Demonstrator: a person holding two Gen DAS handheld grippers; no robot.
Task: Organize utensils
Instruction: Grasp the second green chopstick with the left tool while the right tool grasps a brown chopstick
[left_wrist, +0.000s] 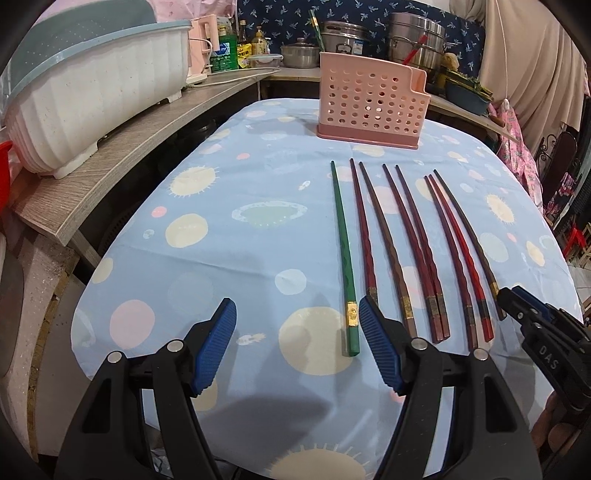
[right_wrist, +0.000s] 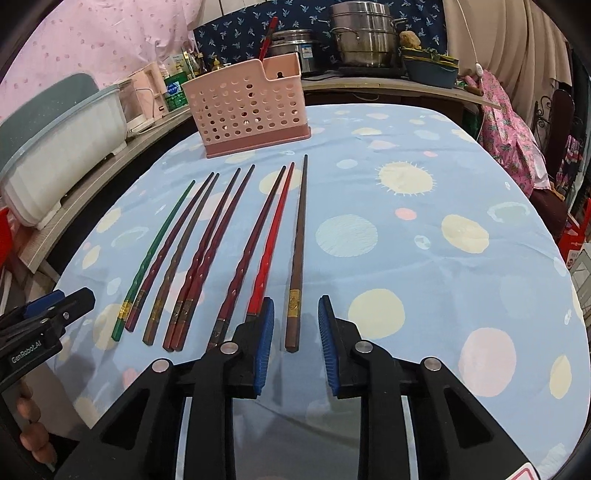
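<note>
Barely started tbh: all eight long lacquered chopsticks (right_wrist: 236, 236) lay in a row on the blue spotted tablecloth (right_wrist: 424, 229), pink perforated plastic holder (right_wrist: 245, 110) apparently unfilled behind them, left gripper (left_wrist: 297, 345) and right gripper (right_wrist: 296, 345) both spread, empty.

- A blue tablecloth (left_wrist: 229, 177) printed with pale yellow suns, pink dots and planets covers the table.
- On the wood-grain shelf (left_wrist: 122, 162) to the left sits a white dish drainer with a blue-grey rim (left_wrist: 92, 92).
- Further back along it stand a pink electric kettle (left_wrist: 201, 44) and a green-labelled bottle (left_wrist: 226, 50).
- Stainless steel pots (right_wrist: 364, 31) are stacked on the back counter, against a dark blue patterned cloth (right_wrist: 236, 33).
- A dark blue basin (right_wrist: 430, 72) stands to the right of the pots.
- A pink floral fabric (right_wrist: 511, 129) hangs at the far right.
</note>
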